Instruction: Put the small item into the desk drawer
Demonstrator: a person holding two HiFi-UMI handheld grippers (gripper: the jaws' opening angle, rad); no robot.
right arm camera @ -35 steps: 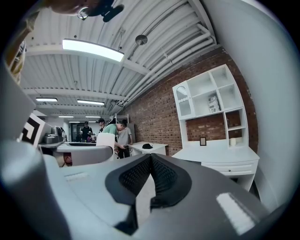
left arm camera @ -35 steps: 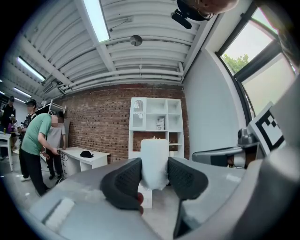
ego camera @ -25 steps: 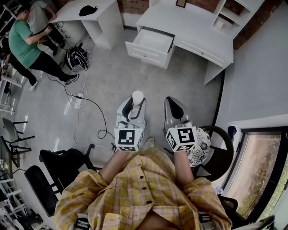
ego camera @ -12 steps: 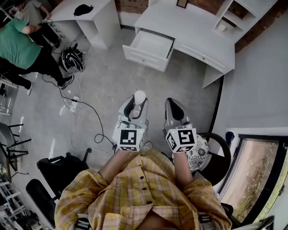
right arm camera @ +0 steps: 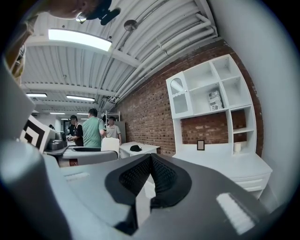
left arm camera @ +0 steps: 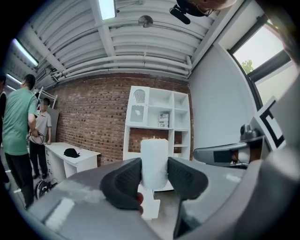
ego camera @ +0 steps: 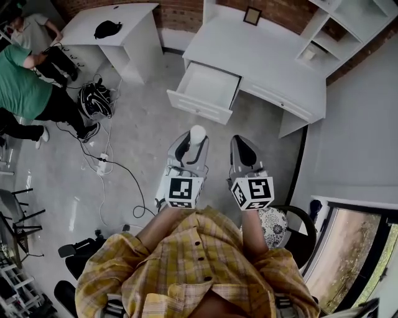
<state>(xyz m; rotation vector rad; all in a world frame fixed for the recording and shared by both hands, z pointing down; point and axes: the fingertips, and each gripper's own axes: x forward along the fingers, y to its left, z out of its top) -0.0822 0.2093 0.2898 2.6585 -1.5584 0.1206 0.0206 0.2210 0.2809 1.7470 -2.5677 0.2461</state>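
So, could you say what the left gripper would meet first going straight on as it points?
Probably the open drawer of the white desk, front panel first; the way there looks free. The white candle held in the left gripper would touch first; height is unclear.

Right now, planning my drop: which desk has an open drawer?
The wide desk by the shelves; its drawer is pulled out. The small desk with the cap shows none.

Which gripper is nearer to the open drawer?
Left. The left gripper, holding a white candle, sits directly below the drawer in the head view; the right gripper, shut and empty, sits further off to the right.
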